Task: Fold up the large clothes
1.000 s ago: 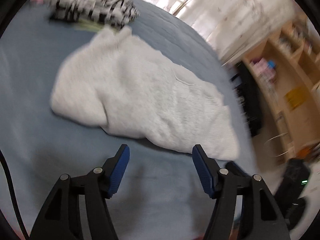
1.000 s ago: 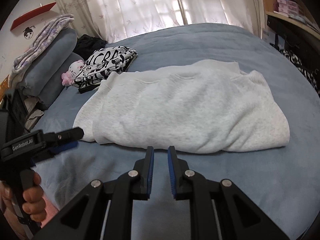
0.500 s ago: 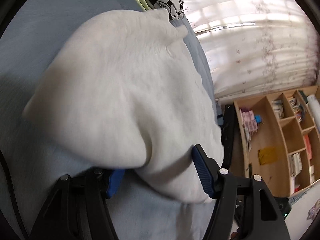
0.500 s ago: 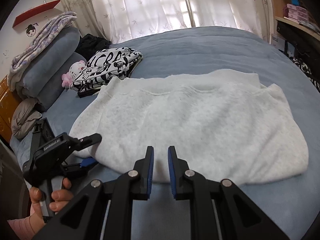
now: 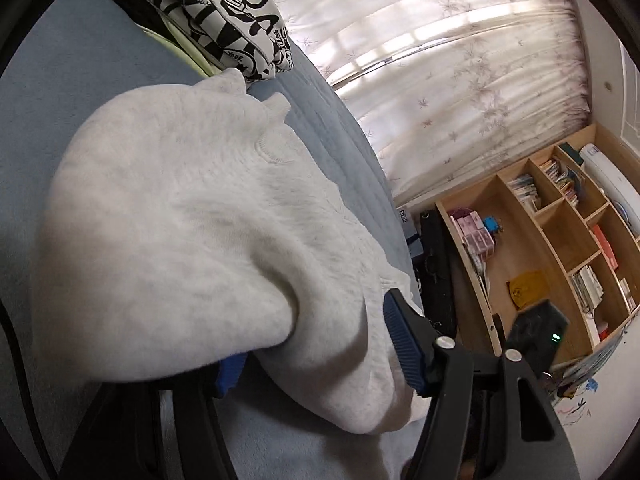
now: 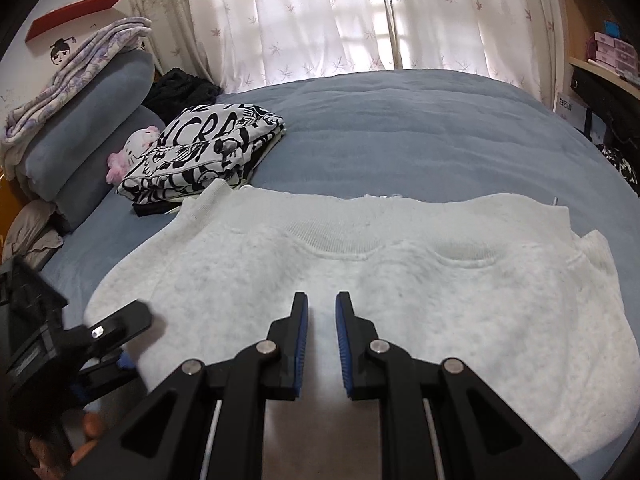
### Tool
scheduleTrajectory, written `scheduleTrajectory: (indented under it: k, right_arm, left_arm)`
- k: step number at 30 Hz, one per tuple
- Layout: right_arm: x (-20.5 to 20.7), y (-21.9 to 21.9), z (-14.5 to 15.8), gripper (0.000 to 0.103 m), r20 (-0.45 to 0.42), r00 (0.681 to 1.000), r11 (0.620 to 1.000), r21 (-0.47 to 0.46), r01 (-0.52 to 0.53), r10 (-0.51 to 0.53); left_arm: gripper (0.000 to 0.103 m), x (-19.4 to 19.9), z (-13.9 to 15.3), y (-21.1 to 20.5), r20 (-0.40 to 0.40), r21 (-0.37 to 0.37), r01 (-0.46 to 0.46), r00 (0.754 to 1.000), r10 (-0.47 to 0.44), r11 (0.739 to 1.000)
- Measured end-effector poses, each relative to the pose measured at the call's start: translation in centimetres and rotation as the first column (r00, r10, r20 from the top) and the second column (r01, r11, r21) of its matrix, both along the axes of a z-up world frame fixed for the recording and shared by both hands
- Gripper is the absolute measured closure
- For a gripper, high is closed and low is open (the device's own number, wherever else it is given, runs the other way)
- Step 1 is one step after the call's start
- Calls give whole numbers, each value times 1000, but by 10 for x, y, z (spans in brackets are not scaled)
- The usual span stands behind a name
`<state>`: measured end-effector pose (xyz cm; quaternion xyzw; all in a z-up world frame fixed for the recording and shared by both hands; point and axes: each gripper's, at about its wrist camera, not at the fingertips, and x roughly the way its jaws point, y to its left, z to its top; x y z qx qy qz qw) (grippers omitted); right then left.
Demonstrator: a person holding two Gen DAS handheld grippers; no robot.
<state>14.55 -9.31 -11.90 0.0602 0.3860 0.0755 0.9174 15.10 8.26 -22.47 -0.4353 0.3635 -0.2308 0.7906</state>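
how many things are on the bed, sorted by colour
Light grey: 1, the sweatshirt, its near-left edge between the closing left gripper jaws
Black and white: 1, folded printed garment
Pink and white: 1, plush toy
Blue-grey: 2, pillows
Lilac print: 1, blanket on the pillows
Total: 6

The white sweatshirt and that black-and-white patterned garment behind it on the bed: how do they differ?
The white sweatshirt is plain and pale; the patterned garment carries bold black lettering. The sweatshirt lies spread wide in one flat fold, while the patterned garment sits as a compact folded stack. The left claw is closing around the sweatshirt's edge; nothing touches the patterned garment. Both rest on the blue bedcover.
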Motion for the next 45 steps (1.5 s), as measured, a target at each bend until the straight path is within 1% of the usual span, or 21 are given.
scheduleTrajectory:
  k: [1,3,4,5,8,10,11,12,16,21,23,25,26,31,34,35,36,38,40,43,45]
  right_arm:
    - [2,-1,-2,89,-7,1000,1000,6,5,-5]
    - [2,-1,-3,89,-8,1000,1000,5,3,-3]
    - [1,0,-3,89,-5,1000,1000,3,3,-3]
    - [0,-1,-4,89,-3,1000,1000,6,1,-1]
    - [-2,-3,-7,89,-7,1000,1000,19,3,-3]
    - [-2,-6,-7,89,-10,1000,999,37,7,-7]
    - [-1,-7,-6,89,-11,1000,999,42,7,-7]
    - [-1,-8,-6,89,-10,1000,999,45,7,-7]
    - [-2,-6,-7,89,-16,1000,999,44,1,-1]
    - [-4,-6,-9,89,-19,1000,999,34,-7,8]
    - [-3,-7,-10,89,-18,1000,999,36,-14,14]
    - [-2,-8,-10,89,-21,1000,999,40,-19,20]
    - [-2,-8,-9,89,-20,1000,999,39,-22,22]
    - [-2,-8,-10,89,-19,999,999,36,-25,25]
    - [-2,-8,-10,89,-21,999,999,46,-24,25]
    - [-2,-8,-11,89,-23,999,998,51,-24,25]
    - [-1,-8,-11,89,-25,999,998,54,-24,25]
    - [-1,-8,-12,89,-25,999,998,53,-26,27]
    - [-1,-8,-12,89,-25,999,998,51,-26,27]
    - [-2,-9,-12,89,-22,999,998,52,-28,29]
    - [-2,-9,-13,89,-20,999,998,53,-34,35]
  left_arm:
    - [50,-2,0,4,-4,-11,-4,1000,4,1000]
    - [61,-7,2,10,-4,-11,-20,1000,20,1000]
    - [62,-10,3,13,0,-3,-22,1000,22,1000]
    - [65,-13,4,18,6,10,-25,1000,25,1000]
    - [74,-19,20,23,52,94,-34,998,29,995]
    - [80,-22,25,29,77,110,-40,997,32,993]
    - [82,-22,25,33,79,100,-46,996,39,994]
    - [82,-21,24,37,64,87,-48,997,42,995]
    - [81,-16,0,50,-93,-25,-50,994,47,998]
    - [78,-30,-14,63,-179,-61,-66,982,54,996]
    - [78,-36,-20,72,-205,-96,-96,976,74,991]
    - [77,-40,-29,79,-240,-151,-113,968,74,982]
    - [77,-41,-34,80,-251,-155,-116,965,75,981]
    - [76,-32,-44,79,-255,-127,-93,965,58,988]
    - [76,-26,-47,83,-243,-136,-93,968,58,986]
    - [80,-26,-46,84,-240,-145,-106,968,69,984]
    - [88,-26,-47,85,-247,-142,-125,965,87,982]
    - [91,-28,-44,85,-266,-108,-147,957,114,983]
    - [93,-35,-31,84,-253,-59,-160,957,141,985]
    - [96,-36,-13,85,-209,31,-102,972,107,994]
    - [97,-35,-14,95,-216,49,-83,972,92,995]
